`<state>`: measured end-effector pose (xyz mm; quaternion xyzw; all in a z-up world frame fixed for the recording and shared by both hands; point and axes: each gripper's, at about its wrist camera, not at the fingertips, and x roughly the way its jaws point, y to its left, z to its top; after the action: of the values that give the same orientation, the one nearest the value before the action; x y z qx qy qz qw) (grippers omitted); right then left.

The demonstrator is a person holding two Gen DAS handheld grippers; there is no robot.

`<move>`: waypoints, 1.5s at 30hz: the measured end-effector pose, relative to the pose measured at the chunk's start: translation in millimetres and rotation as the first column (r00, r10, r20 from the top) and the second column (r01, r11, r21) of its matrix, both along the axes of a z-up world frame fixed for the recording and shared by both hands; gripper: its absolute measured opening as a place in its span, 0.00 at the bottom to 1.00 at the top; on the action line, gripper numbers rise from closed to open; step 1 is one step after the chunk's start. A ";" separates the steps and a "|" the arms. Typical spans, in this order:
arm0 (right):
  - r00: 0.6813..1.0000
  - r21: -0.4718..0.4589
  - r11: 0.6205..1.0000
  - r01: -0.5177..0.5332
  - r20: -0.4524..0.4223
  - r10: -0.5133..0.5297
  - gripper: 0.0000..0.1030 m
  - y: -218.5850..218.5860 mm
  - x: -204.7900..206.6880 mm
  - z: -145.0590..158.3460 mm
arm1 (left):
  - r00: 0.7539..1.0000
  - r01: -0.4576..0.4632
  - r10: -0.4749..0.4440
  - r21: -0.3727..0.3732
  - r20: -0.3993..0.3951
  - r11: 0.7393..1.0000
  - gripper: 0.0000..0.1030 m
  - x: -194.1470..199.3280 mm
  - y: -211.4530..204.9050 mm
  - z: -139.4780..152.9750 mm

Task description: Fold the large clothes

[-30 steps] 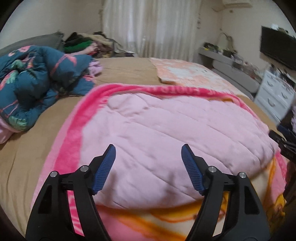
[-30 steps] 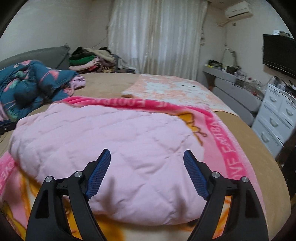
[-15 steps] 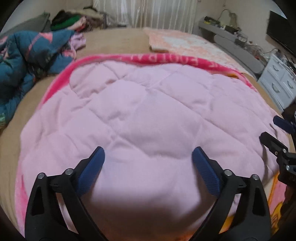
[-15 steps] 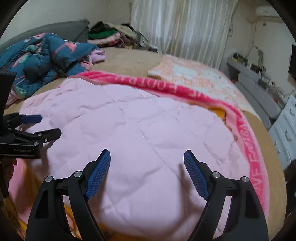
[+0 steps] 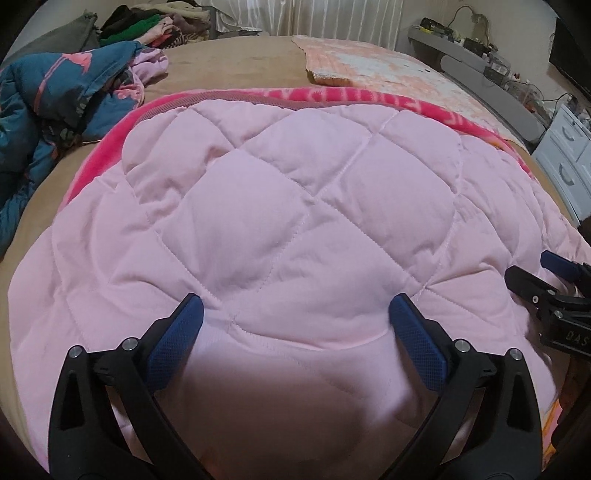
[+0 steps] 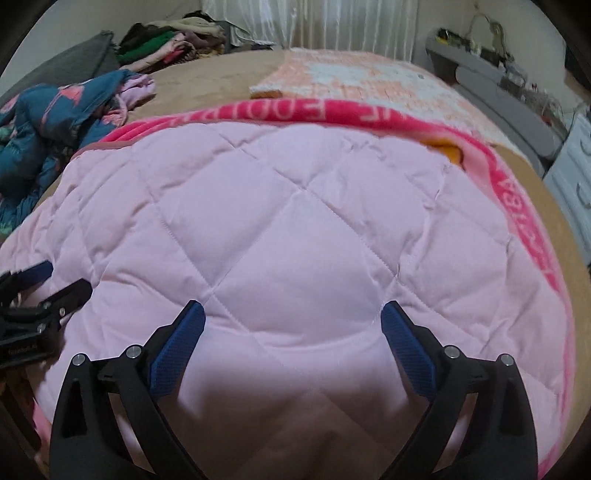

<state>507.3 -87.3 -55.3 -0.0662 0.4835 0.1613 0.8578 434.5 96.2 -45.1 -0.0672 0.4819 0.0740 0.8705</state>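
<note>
A pale pink quilted garment lies spread flat on a hot-pink lettered blanket on the bed. My left gripper hangs low over its near hem on the left side. Its jaws are wide and still opening, the blue pads apart from the cloth between them. My right gripper hovers the same way over the near hem further right, jaws also opening, gripping nothing. Each gripper shows at the edge of the other's view: the right, the left.
A teal flowered duvet is bunched at the left of the tan bed sheet. A pile of clothes sits at the far left, a peach patterned cloth at the far right. White drawers stand beside the bed.
Both grippers have come forward and down, close over the pink garment's near hem. Both sets of jaws have spread wider. The views have tilted downward.
</note>
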 end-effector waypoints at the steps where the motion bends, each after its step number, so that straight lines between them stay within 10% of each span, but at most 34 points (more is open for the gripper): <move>1: 1.000 -0.001 1.000 0.001 -0.007 -0.001 0.94 -0.3 2.2 -1.5 | 1.000 0.000 0.000 0.002 -0.001 1.000 0.92 1.7 0.4 -1.4; 45: 0.969 0.179 0.983 0.036 0.234 -0.078 0.96 -97.0 -140.8 114.4 | 0.977 -0.050 0.053 -0.021 0.208 0.999 0.92 -139.1 0.2 105.4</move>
<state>366.5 -184.3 59.1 0.0039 0.3621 0.1688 0.9167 295.4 96.4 60.2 -0.0939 0.3866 0.0851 0.9135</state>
